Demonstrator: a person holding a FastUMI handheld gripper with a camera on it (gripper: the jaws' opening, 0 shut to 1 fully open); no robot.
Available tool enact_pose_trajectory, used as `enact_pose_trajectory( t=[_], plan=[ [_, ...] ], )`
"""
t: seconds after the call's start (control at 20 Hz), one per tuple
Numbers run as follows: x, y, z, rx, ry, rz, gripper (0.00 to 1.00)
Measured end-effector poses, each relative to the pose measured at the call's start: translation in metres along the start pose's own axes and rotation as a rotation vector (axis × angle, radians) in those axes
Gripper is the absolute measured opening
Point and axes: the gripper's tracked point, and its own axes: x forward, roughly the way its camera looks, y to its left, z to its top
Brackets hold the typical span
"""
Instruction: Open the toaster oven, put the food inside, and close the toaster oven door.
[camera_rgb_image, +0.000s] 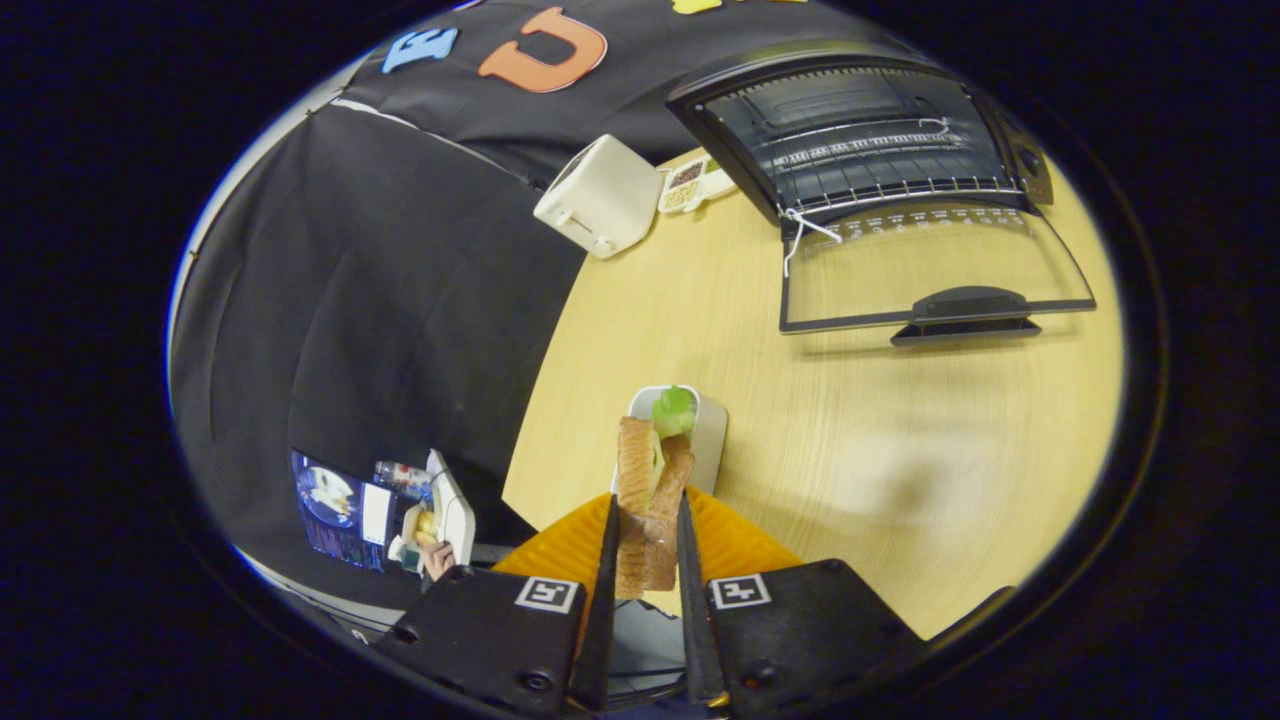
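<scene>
Sandwich (648, 500) sits clamped between the two fingers of the tool (645, 520), which are drawn in close with both pads pressing its toasted bread sides; the fingers (606, 570) rise dark and narrow on either side of it, and a little green and pale filling shows between the slices. Taking the sandwich as the landmark: directly under and behind it lies an orange ridged mat (735, 540) on the near edge of the light wooden table (900, 450), and just beyond its far end stands a small white tray (708, 430) with a green piece (674, 408) of food in it. Well beyond the sandwich and off to its right stands the black toaster oven (860, 130), its glass door (930, 265) dropped fully open and lying flat toward the sandwich, handle (965, 315) at the near lip and the wire rack (890, 160) visible inside. Beyond the sandwich and slightly left, at the table's far edge, sits a white toaster (598, 195), with a small divided container (690, 185) of grains between it and the oven. Left of the sandwich, off the table against the black cloth, a hand (436, 556) holds some small items beside a blue printed sheet (340, 510).
</scene>
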Motion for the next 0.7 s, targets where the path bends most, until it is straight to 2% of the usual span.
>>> enact_pose_trajectory(
  t=[0.15, 0.5, 0.7],
  plan=[
    [-0.011, 0.013, 0.001, -0.046, -0.032, 0.014, 0.34],
    [-0.045, 0.046, 0.008, -0.043, -0.074, 0.119, 0.34],
    [-0.065, 0.051, 0.028, 0.103, -0.118, 0.216, 0.32]
  ],
)
